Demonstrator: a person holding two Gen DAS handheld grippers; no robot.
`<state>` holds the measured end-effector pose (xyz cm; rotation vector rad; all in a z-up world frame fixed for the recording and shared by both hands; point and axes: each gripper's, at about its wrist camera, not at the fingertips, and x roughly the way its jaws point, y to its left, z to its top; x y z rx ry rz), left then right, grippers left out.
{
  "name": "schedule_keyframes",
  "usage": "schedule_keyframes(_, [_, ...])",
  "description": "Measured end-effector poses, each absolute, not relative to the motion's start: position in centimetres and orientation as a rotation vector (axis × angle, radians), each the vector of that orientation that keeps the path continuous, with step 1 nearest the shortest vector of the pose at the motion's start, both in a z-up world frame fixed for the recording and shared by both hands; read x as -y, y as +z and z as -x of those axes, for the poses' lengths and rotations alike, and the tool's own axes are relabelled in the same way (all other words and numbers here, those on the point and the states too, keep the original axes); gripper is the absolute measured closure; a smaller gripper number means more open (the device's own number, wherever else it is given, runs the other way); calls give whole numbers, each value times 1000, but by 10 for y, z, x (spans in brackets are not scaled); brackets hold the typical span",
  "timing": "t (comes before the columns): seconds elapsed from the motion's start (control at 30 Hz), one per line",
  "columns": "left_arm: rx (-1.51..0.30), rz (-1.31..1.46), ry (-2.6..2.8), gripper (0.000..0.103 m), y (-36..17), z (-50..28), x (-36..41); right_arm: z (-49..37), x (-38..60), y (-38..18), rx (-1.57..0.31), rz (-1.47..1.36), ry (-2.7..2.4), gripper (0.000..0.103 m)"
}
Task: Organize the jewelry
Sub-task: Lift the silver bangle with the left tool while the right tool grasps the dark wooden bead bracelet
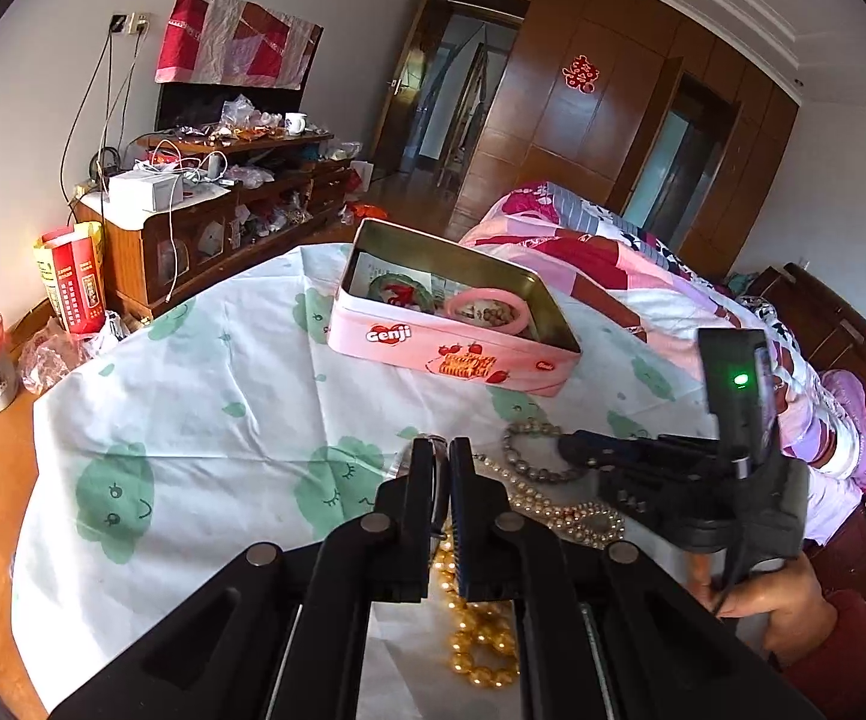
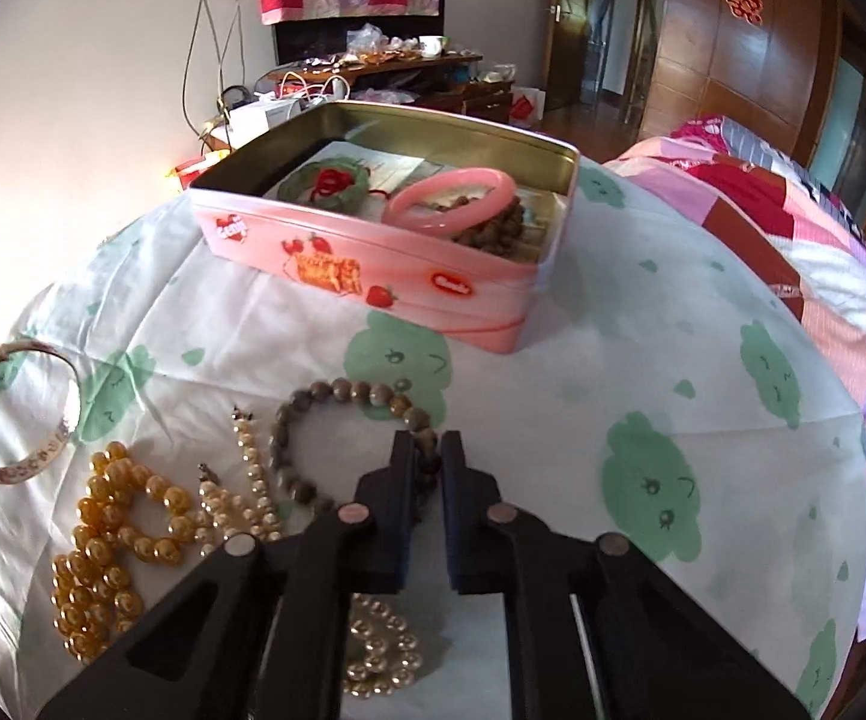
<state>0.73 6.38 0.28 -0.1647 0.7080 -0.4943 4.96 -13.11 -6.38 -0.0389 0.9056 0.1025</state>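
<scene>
Right wrist view: right gripper (image 2: 426,450), low centre, pinches the limp brown bead bracelet (image 2: 336,396); grip one bead; left gripper (image 1: 440,450) clamps the stiff silver bangle (image 2: 30,414).

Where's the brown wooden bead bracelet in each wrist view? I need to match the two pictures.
Left wrist view: the brown bead bracelet lies right of centre on the cloth, at the tips of the right gripper.
Right wrist view: the bracelet loops in the lower middle, one side caught between that gripper's fingers.
Shared landmark: the open pink tin beyond it.
</scene>
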Motion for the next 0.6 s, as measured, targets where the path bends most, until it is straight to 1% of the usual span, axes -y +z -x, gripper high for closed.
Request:
schedule_keyframes(0.1, [-732,152,-481,99,-3,-10,-67,-44,137,-58,-876,-5,106,92])
schedule_keyframes(0.17, [-762,134,-479,98,-7,-13,-69,-38,141,-49,-823,-35,109,92])
schedule_keyframes(0.27, [-759,151,-461,98,-6,-13,-78,-31,146,-42,-770,-60,97,93])
schedule_keyframes(0.43, [-742,125,-436,98,0,-15,-84,-32,145,-38,-749,-77,106,93])
schedule_keyframes(0.5, [-778,96,-425,98,-4,-19,-83,-31,145,-38,-746,-80,114,93])
schedule_keyframes(0.53, [-798,83,-413,95,-7,-22,-82,-32,144,-39,-750,-78,114,93])
schedule_keyframes(0.57, [-832,66,-394,84,-13,-25,-81,-31,144,-40,-752,-77,113,93])
schedule_keyframes(0.6, [-862,57,-388,68,-19,-27,-80,-32,144,-40,-754,-78,112,93])
